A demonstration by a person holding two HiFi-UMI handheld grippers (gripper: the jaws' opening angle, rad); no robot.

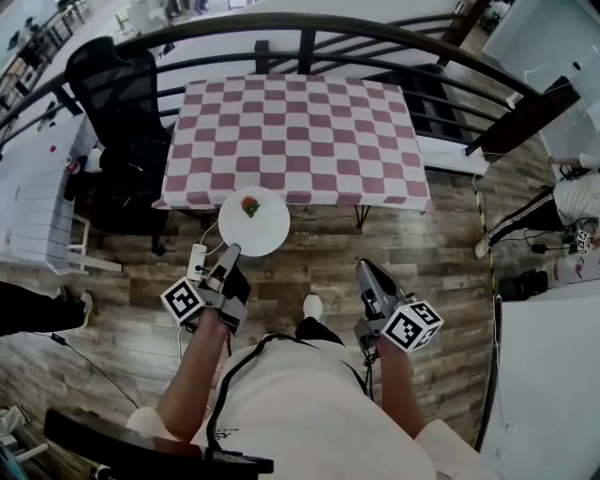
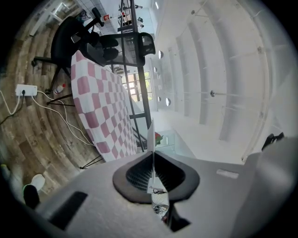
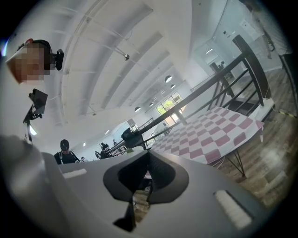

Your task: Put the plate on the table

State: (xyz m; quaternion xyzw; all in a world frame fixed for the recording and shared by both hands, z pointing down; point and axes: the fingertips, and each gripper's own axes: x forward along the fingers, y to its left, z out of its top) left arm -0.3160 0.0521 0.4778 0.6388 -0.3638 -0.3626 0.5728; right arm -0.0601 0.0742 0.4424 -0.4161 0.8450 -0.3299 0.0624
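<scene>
A round white plate (image 1: 267,230) carries a small red and green piece of food (image 1: 250,205). It hangs over the wooden floor just in front of the near edge of the table (image 1: 291,131), which wears a pink and white checked cloth. My left gripper (image 1: 232,251) is shut on the plate's near rim. In the left gripper view the plate (image 2: 152,139) shows edge-on between the jaws of the left gripper (image 2: 152,172), with the table (image 2: 100,107) ahead. My right gripper (image 1: 366,269) is shut and empty, level with the left one; the right gripper (image 3: 148,155) faces the table (image 3: 209,135).
A black office chair (image 1: 117,84) stands at the table's left corner. A curved black railing (image 1: 309,28) runs behind the table. A white power strip (image 1: 196,261) with cables lies on the floor below the plate. A person's legs (image 1: 525,220) show at the right.
</scene>
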